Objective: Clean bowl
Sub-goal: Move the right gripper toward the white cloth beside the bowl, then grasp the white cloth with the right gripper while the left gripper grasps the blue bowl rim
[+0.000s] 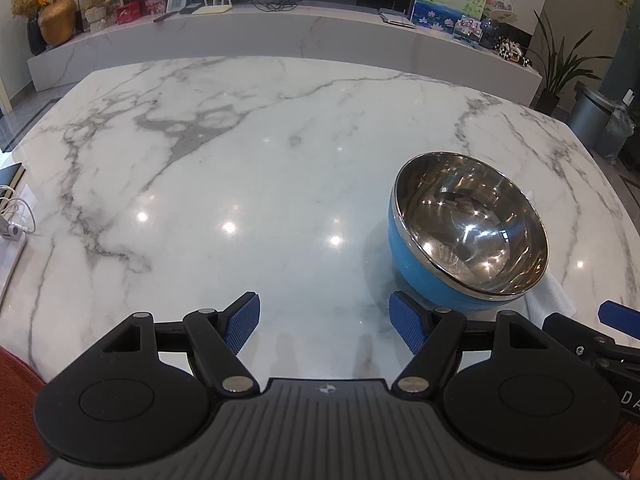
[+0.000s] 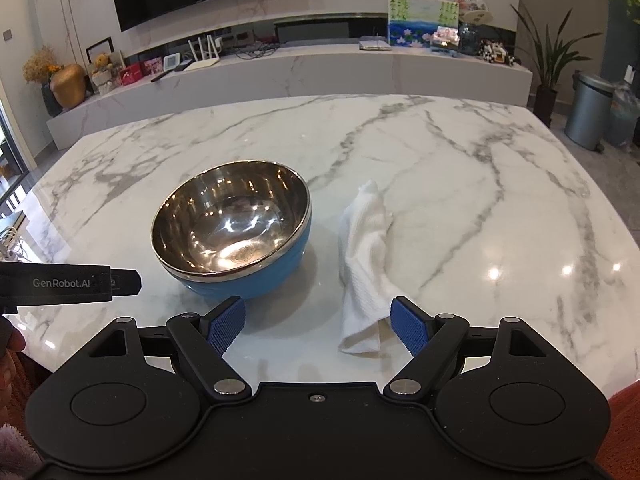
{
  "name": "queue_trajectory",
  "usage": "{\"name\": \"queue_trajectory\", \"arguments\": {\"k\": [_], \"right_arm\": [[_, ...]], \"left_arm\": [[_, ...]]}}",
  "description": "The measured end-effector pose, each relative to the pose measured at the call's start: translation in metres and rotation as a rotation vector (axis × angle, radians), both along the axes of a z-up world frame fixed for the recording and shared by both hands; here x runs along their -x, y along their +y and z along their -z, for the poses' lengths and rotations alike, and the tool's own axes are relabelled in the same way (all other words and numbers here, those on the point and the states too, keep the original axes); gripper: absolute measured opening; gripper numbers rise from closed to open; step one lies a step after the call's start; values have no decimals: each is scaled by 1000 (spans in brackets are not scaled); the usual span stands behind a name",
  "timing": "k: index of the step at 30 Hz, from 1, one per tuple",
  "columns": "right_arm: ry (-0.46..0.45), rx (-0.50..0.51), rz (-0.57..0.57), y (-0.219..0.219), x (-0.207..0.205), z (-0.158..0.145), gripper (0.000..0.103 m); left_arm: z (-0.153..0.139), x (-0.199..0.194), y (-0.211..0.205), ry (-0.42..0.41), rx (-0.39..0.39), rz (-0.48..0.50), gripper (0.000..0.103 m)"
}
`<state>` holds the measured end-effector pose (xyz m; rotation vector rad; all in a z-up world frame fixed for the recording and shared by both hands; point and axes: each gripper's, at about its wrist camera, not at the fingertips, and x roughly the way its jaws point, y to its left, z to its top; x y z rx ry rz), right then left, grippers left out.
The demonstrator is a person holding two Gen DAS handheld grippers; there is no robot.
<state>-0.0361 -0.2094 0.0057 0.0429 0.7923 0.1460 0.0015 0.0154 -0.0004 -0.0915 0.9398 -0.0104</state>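
Right wrist view: bowl (image 2: 232, 236) sits upright on the marble table (image 2: 480, 200), blue outside, steel inside, ahead and left of my right gripper (image 2: 318, 326). White cloth (image 2: 366, 268) lies crumpled just right of the bowl, apart from it, with its near end between my right fingers. The cloth's near right edge looks to be at the right pad (image 2: 410, 330); can't tell if they touch. Right jaws spread wide, nothing held.

Left wrist view: left gripper (image 1: 324, 322) also spread wide and empty, low over bare marble. Bowl sits ahead-right of it, with its base just beyond the right pad (image 1: 406, 326). A corner of cloth peeks out behind the bowl on the right.

My read of the layout: the cloth is lined up with the right tool for pickup, and the bowl is within the left tool's reach for steadying. Nothing is started yet; the interior looks shiny, and I can't tell whether it is dirty.

Room: wide open marble lies left of the bowl and beyond both items. The near table edge is close under both tools, so I'd keep strokes going forward, not back. The two grippers are near each other around the bowl, the main clash risk. Cables (image 1: 16, 216) lie at the far left edge, well apart.
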Motion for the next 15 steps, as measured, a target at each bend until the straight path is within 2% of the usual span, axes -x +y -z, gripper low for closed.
{"name": "queue_trajectory", "arguments": {"k": [10, 15], "right_arm": [[-22, 46, -12, -4, -10, -3, 79], [-2, 40, -19, -11, -22, 0, 79]], "left_arm": [[-13, -13, -3, -8, 14, 26, 72], [-24, -30, -15, -25, 22, 92, 74]]}}
